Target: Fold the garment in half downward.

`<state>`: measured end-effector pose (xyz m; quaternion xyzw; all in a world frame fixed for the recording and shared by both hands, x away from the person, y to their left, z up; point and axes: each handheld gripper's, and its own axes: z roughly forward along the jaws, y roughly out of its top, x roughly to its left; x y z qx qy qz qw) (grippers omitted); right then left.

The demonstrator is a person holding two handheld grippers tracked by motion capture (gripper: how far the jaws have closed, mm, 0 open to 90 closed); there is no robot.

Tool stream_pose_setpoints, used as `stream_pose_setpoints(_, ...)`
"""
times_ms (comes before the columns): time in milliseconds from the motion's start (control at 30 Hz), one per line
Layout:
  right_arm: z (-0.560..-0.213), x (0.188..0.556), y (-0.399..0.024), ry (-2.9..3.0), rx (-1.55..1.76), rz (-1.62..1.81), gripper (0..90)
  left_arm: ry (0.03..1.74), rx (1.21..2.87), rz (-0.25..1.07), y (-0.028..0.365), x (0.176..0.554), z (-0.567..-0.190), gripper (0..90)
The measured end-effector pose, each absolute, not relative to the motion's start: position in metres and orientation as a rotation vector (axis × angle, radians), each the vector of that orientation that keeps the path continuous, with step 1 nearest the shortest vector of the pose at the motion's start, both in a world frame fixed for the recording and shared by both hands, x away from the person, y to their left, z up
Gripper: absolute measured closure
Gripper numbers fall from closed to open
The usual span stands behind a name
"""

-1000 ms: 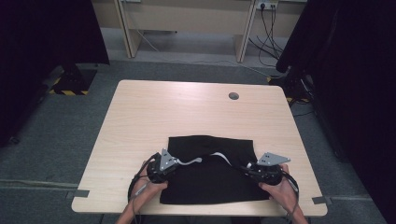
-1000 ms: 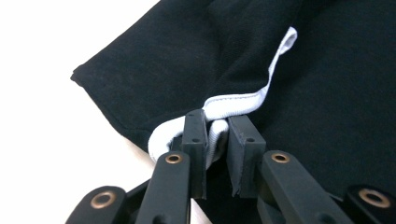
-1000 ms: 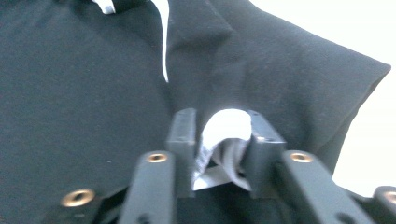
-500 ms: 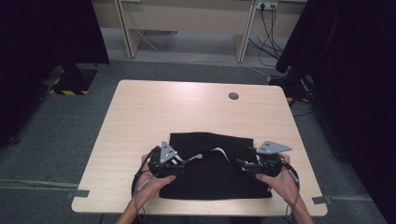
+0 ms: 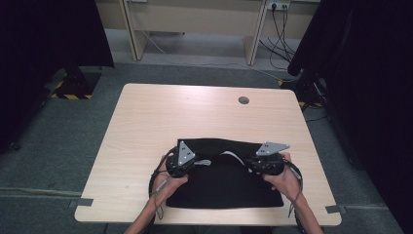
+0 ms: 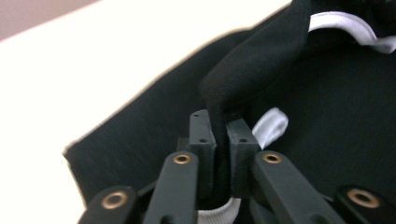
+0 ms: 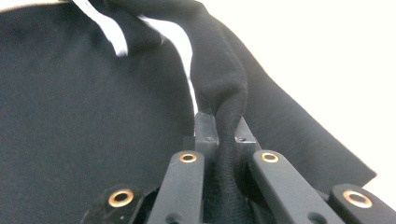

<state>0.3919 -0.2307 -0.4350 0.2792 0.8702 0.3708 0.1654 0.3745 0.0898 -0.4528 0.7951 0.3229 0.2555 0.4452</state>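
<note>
A black garment [image 5: 224, 187] with white trim [image 5: 234, 157] lies flat on the near half of the wooden table [image 5: 195, 117]. My left gripper [image 5: 196, 163] holds a raised fold near the cloth's far left edge. In the left gripper view, the left gripper [image 6: 219, 133] is pinching a bunched ridge of black cloth [image 6: 261, 60]. My right gripper [image 5: 249, 164] holds the matching fold on the right. The right gripper view shows the right gripper [image 7: 222, 128] clamped on a thick black roll [image 7: 224, 79]. Both sets of jaws have just been closing with cloth between them.
A round cable hole [image 5: 243, 100] sits at the table's far right. Dark curtains [image 5: 44, 44] hang on both sides. Desk legs [image 5: 253, 41] and cables [image 5: 280, 24] stand beyond the far edge. Bare wood lies beyond the garment.
Both grippers have risen a little and shifted away from the person. The garment's far edge has lifted off the table with them.
</note>
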Motion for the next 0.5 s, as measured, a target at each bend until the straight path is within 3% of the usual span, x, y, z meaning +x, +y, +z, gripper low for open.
stream_pose_setpoints(100, -0.408, 0.387, -0.242, 2.42, 0.731, 1.119, 86.8, 0.751, 1.922, 0.63, 0.099, 0.36, -0.426, 85.9)
stream_pose_setpoints(233, -0.402, 0.373, -0.249, 2.418, 0.677, 1.151, 86.7, 0.709, 1.934, 0.595, 0.101, 0.339, -0.423, 85.1)
stream_pose_setpoints(333, -0.416, 0.343, -0.257, 2.466, 0.627, 1.15, 86.4, 0.653, 2.001, 0.544, 0.098, 0.303, -0.438, 83.4)
stream_pose_setpoints(433, -0.427, 0.328, -0.263, 2.487, 0.644, 1.165, 84.8, 0.64, 2.035, 0.514, 0.096, 0.291, -0.448, 81.0)
stream_pose_setpoints(500, -0.437, 0.319, -0.265, 2.514, 0.675, 1.18, 77.4, 0.648, 2.065, 0.481, 0.096, 0.282, -0.461, 77.5)
